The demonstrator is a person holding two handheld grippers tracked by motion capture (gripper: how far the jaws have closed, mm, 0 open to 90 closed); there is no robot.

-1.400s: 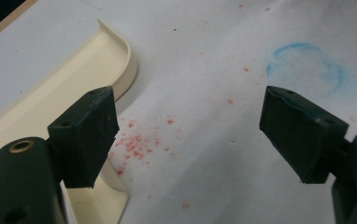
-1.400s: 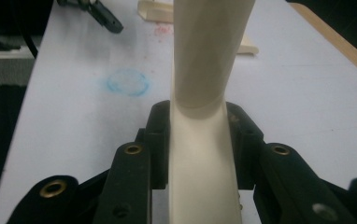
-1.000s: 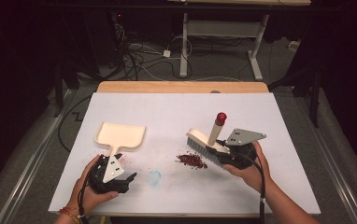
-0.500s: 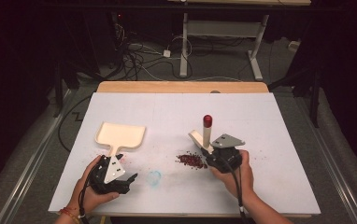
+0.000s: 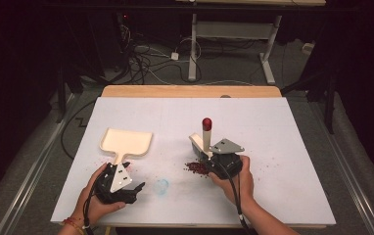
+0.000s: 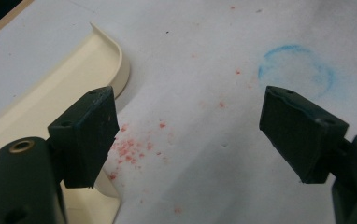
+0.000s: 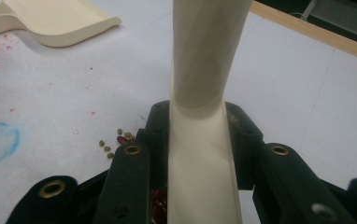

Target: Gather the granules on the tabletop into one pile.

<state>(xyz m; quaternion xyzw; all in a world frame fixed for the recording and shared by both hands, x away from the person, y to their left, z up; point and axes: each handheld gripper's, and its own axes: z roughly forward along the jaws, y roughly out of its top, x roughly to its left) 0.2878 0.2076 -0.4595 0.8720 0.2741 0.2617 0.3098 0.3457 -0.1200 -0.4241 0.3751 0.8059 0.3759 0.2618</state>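
- Your left hand (image 5: 97,200) comes in at the lower left of the high view, holding the left gripper (image 5: 135,188) low with its jaws spread wide and nothing between them.
- Your right hand (image 5: 241,181), lower centre-right, holds the right gripper (image 5: 209,155) with its jaws clamped on a cream brush handle (image 7: 204,93).
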